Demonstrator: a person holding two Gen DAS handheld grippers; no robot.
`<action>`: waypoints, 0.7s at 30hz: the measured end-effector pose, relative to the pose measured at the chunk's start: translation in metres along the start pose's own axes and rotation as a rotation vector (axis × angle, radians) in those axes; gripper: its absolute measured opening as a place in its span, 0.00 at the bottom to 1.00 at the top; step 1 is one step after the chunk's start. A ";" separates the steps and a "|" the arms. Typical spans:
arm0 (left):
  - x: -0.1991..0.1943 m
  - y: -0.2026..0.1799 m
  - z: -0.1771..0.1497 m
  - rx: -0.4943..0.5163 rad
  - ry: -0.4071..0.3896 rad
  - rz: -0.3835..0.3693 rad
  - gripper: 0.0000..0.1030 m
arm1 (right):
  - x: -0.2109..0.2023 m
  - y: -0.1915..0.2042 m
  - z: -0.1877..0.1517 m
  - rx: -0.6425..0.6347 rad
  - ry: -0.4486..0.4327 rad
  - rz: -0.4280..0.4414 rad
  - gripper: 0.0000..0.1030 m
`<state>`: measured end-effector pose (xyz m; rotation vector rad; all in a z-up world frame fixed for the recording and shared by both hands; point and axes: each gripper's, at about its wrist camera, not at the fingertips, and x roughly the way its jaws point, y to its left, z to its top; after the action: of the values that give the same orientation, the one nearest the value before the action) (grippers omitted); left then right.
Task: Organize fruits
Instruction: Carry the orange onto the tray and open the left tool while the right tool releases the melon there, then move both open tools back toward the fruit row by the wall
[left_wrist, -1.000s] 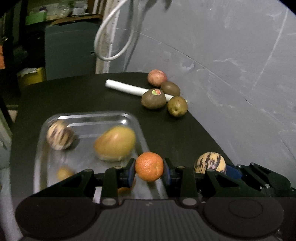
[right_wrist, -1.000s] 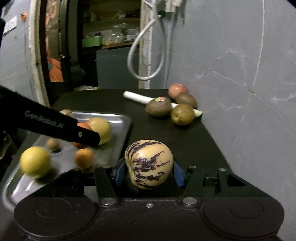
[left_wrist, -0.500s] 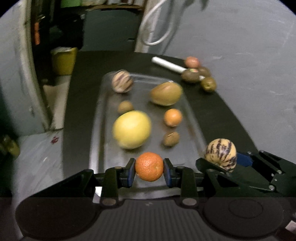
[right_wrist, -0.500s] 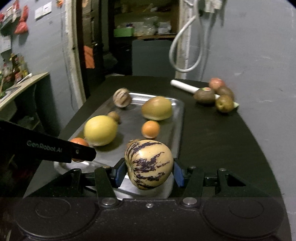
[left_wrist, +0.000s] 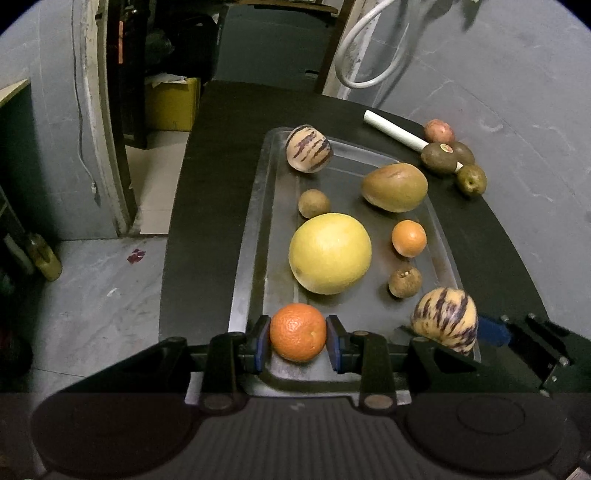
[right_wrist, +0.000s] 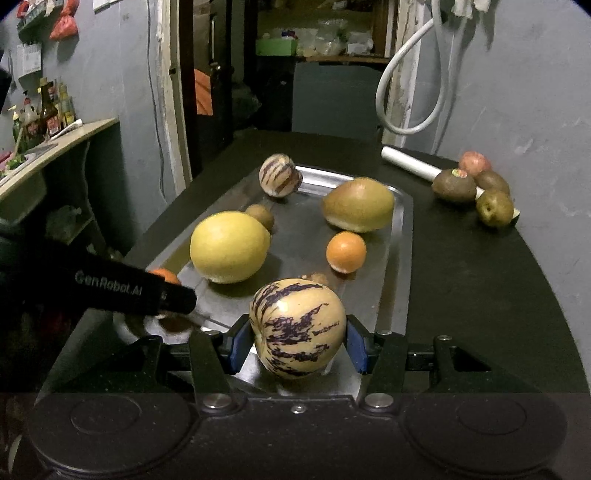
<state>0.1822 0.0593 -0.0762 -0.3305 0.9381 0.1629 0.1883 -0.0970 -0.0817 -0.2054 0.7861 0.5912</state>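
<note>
My left gripper (left_wrist: 297, 332) is shut on an orange mandarin (left_wrist: 297, 331) over the near left end of the metal tray (left_wrist: 255, 229). My right gripper (right_wrist: 297, 345) is shut on a striped pepino melon (right_wrist: 297, 326) over the tray's near end (right_wrist: 400, 258); it also shows in the left wrist view (left_wrist: 445, 319). In the tray lie a big yellow citrus (left_wrist: 330, 253), a green mango (left_wrist: 394, 187), a second mandarin (left_wrist: 408, 238), another striped melon (left_wrist: 308, 148) and two small brown fruits (left_wrist: 314, 203).
The tray sits on a black table (left_wrist: 207, 206). At the table's far right lie several kiwis (left_wrist: 439, 158), a reddish fruit (left_wrist: 438, 131) and a white roll (left_wrist: 391, 129), next to the grey wall. A white hose (right_wrist: 406, 85) hangs at the back.
Both grippers have drawn back and risen along the tray towards its near end, each still holding its fruit. The whole tray has come into view.
</note>
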 end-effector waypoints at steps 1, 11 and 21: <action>0.002 0.000 0.001 -0.002 0.003 0.001 0.33 | 0.003 0.000 -0.001 0.000 0.006 0.001 0.53; 0.008 -0.004 0.003 0.019 0.015 0.016 0.34 | 0.015 -0.003 -0.001 0.004 0.024 0.007 0.53; -0.004 0.002 0.000 -0.022 0.053 -0.062 0.63 | -0.009 -0.003 -0.009 0.025 -0.015 -0.009 0.76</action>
<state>0.1795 0.0613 -0.0730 -0.3848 0.9776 0.1083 0.1793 -0.1066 -0.0811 -0.1812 0.7777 0.5735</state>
